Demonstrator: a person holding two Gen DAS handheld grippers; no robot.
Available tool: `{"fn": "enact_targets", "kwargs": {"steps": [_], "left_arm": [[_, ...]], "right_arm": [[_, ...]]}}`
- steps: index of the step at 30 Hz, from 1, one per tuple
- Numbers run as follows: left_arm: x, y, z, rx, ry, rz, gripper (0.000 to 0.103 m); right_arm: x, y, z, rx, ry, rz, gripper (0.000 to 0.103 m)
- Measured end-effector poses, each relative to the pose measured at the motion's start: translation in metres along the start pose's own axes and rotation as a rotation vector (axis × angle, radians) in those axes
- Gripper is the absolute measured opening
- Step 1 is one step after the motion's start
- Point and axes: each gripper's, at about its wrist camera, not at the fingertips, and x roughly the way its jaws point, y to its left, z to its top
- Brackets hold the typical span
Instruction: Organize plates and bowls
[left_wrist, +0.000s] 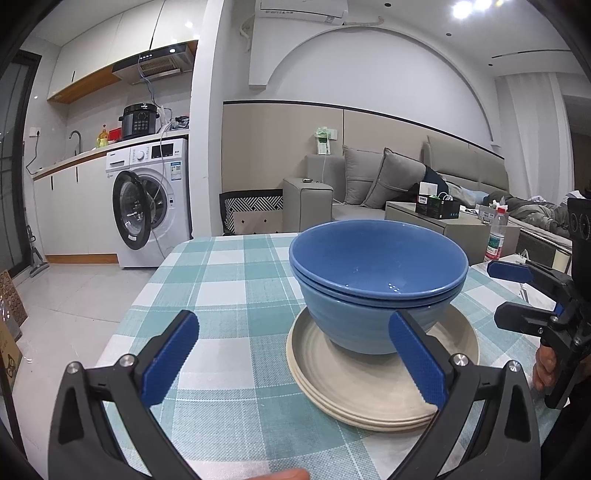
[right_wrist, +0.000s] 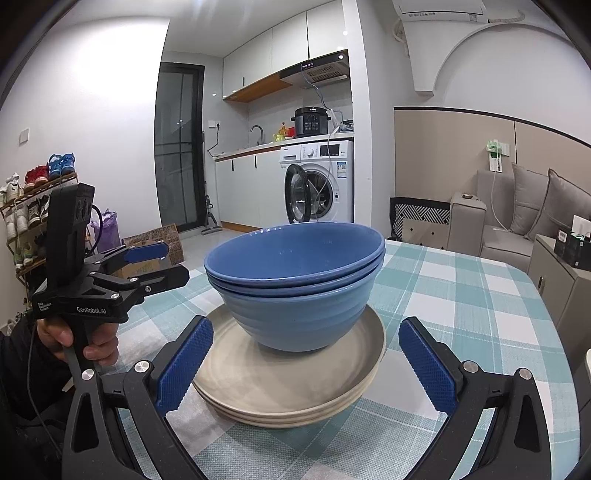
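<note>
Surface: dining table (left_wrist: 221, 295) under a teal-and-white checked tablecloth (right_wrist: 461, 295), in a combined kitchen and living room.

Item 1: stack of beige plates (left_wrist: 369, 391), three rims countable along the near edge in the right wrist view, lying flat on the cloth near the table's front.

Item 2: stack of blue bowls (left_wrist: 376, 280), nested upright, three rims visible in the right wrist view; the lowest bowl stands inside the top plate, slightly toward its far side.

Item 3: left gripper (left_wrist: 295, 362), black frame with blue ribbed pads, fingers spread wide and holding nothing. Its right finger (left_wrist: 417, 362) overlaps the near left rim of the plates in its own view; contact cannot be told. Its left finger hangs over bare cloth. Seen from the right wrist camera, it sits to the left of the stack, raised above the table, gripped by the person's hand (right_wrist: 85, 339).

Item 4: right gripper (right_wrist: 306, 365), same build, fingers likewise spread and empty, straddling the plate stack from the near side; its left finger (right_wrist: 184, 365) lies just beside the plate rims.

Background: white washing machine (left_wrist: 147, 199) with door ajar, black pressure cooker (right_wrist: 311, 122) on the counter above it, grey sofa (left_wrist: 369, 184) with cushions, shoe rack (right_wrist: 26, 206) at far left in the right wrist view, plastic bottle (left_wrist: 496, 236) beyond the table.
</note>
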Motion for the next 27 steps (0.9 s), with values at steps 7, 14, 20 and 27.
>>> {"fn": "enact_targets", "kwargs": {"steps": [7, 14, 20, 27], "left_arm": [[0.0004, 0.0003, -0.0002, -0.001, 0.001, -0.002, 0.103], [0.0005, -0.0008, -0.0009, 0.002, -0.001, -0.005, 0.103], [0.0013, -0.0011, -0.0012, 0.003, -0.001, -0.006, 0.103], [0.0013, -0.0009, -0.0012, 0.003, 0.0, -0.006, 0.103]], "right_arm": [[-0.0014, 0.0003, -0.0002, 0.003, 0.003, 0.003, 0.102], [-0.0004, 0.0013, 0.0003, 0.007, 0.007, 0.005, 0.102], [-0.0005, 0.0011, 0.0004, 0.008, 0.007, 0.005, 0.102], [0.0002, 0.001, 0.0005, 0.009, 0.008, 0.005, 0.102]]}}
